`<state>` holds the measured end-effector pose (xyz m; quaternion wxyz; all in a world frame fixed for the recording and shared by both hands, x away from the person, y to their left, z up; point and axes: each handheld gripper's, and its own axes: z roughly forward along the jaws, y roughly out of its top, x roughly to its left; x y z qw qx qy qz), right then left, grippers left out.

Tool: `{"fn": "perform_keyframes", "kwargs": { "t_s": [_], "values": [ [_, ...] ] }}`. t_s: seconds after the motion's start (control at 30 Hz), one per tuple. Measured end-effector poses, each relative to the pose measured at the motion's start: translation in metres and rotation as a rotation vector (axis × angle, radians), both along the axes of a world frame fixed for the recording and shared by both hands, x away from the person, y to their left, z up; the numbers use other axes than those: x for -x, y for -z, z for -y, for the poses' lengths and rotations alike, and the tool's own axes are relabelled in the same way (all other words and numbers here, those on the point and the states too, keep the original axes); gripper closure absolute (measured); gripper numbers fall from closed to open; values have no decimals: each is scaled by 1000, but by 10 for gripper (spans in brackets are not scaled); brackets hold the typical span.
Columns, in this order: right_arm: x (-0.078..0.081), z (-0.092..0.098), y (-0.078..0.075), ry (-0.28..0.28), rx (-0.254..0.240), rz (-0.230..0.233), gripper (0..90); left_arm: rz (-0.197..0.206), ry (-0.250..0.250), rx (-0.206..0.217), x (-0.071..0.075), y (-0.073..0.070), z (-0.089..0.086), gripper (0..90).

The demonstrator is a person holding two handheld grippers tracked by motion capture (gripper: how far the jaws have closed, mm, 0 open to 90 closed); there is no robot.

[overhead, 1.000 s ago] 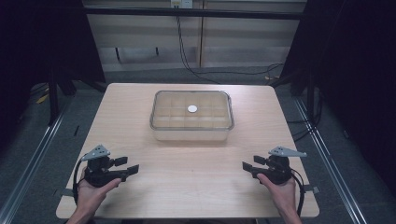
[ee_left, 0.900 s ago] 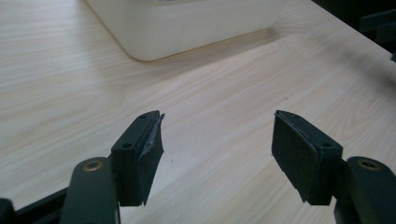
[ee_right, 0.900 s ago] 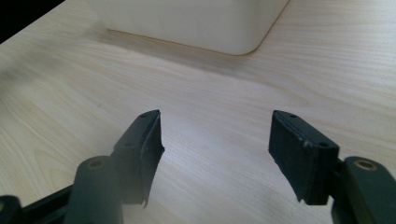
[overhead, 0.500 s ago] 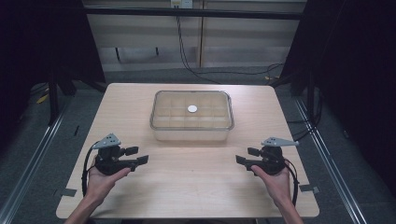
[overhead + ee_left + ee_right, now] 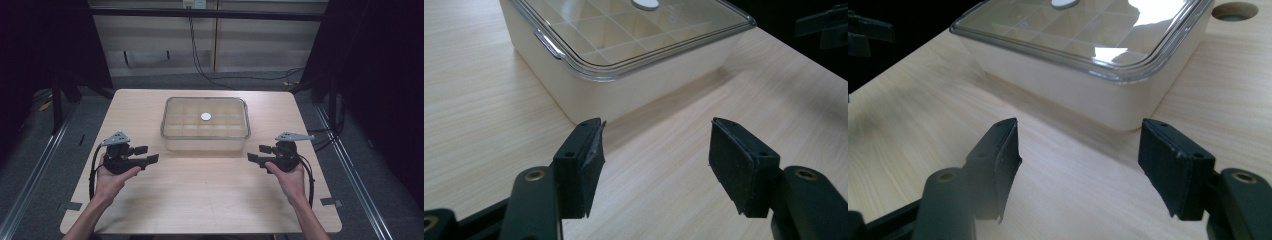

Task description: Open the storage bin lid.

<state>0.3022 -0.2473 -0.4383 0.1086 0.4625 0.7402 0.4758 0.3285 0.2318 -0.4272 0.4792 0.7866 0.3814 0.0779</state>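
A cream box with a clear lid (image 5: 220, 127) stands at the table's middle back, and a grid of compartments shows through the lid. A white round knob (image 5: 206, 116) sits on the lid's centre. My left gripper (image 5: 148, 153) hovers by the box's near left corner, open and holding nothing. My right gripper (image 5: 257, 153) is open and bare too, by the near right corner. In the left gripper view the jaws (image 5: 656, 135) stand wide apart, facing the box's corner (image 5: 624, 85). The right gripper view has its jaws (image 5: 1078, 137) equally wide before the box (image 5: 1073, 85).
The wooden table (image 5: 200, 200) has bare room in front of the box. A round hole (image 5: 1234, 10) is cut in the tabletop past the box. Tape marks (image 5: 72, 205) sit near the front corners. Dark floor and metal rails surround the table.
Both hands have carried their grippers forward from the table's near edge toward the box's near corners. The jaws stay open and the box has not moved.
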Motion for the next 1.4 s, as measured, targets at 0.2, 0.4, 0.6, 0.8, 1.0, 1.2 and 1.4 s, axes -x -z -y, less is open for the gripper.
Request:
{"fn": "perform_keyframes", "kwargs": {
  "t_s": [0.2, 0.4, 0.6, 0.8, 1.0, 1.2, 1.4],
  "values": [
    [-7, 1, -7, 3, -8, 8, 315, 18, 20, -20, -1, -7, 5, 393],
    [-18, 5, -12, 11, -47, 9, 292, 18, 8, -2, -15, -15, 5, 389],
    [-30, 7, -13, 5, -40, 1, 301, 32, -1, -11, -27, -24, 8, 378],
    [-46, 6, -17, 4, -75, -27, 298, 15, -21, 2, -46, -24, 5, 376],
    [-62, 0, -20, -7, -36, -38, 300, -1, -40, 2, -61, -21, 4, 376],
    [-81, -8, -25, -2, 39, -44, 289, -16, -70, -7, -81, -19, 1, 381],
    [-94, -11, -25, 9, 74, -48, 284, -12, -79, -13, -92, -23, 0, 384]
  ]
}}
